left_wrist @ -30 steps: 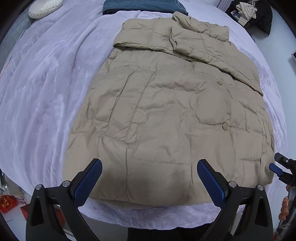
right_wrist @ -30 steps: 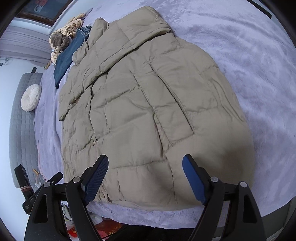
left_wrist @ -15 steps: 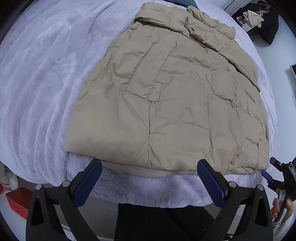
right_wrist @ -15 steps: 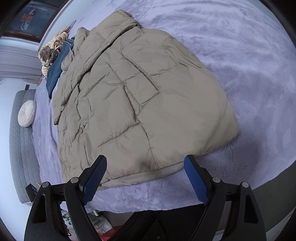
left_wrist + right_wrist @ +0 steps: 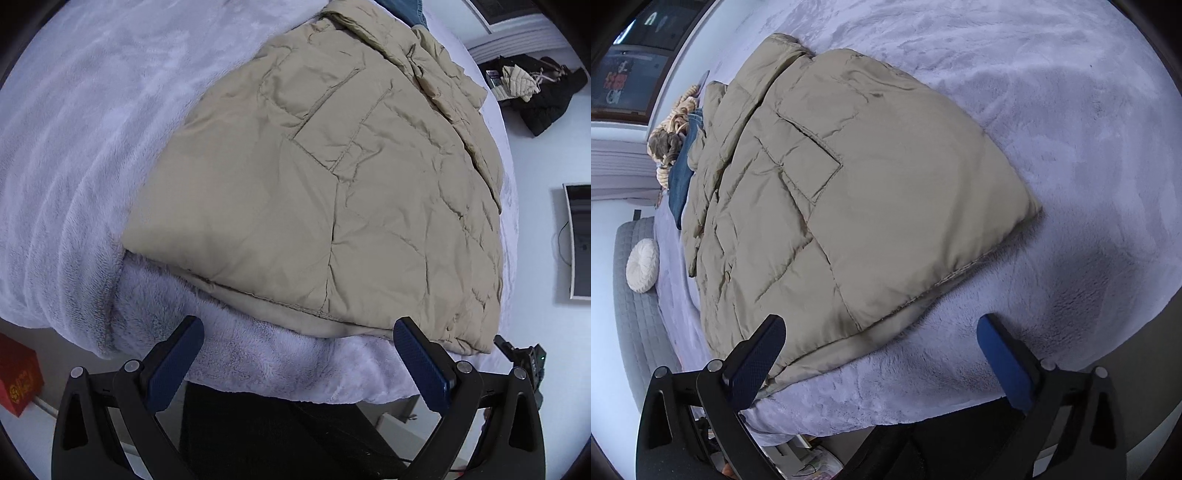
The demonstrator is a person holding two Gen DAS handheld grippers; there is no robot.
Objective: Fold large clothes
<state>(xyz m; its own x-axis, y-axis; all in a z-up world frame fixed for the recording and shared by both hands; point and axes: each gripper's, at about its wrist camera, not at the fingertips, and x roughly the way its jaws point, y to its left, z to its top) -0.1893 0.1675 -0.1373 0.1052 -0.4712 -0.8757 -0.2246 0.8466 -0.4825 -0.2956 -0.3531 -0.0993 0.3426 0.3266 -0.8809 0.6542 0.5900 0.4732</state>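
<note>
Home bedroom: blanket-covered bed [image 5: 66, 155], cushion [image 5: 642, 265].

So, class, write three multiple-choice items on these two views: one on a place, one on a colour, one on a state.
1. Where does the jacket lie?
A. on the lilac blanket
B. on the floor
C. on a chair

2. What colour are the pads of each hand-held gripper?
A. red
B. blue
C. yellow

3. How are the left hand-held gripper and the right hand-held gripper?
A. both shut on the jacket
B. one open, one shut
C. both open, holding nothing

Key: 1 A, fleece shows all round it. 2 B, both views show blue. 3 C, wide gaps, jaws empty.
</note>
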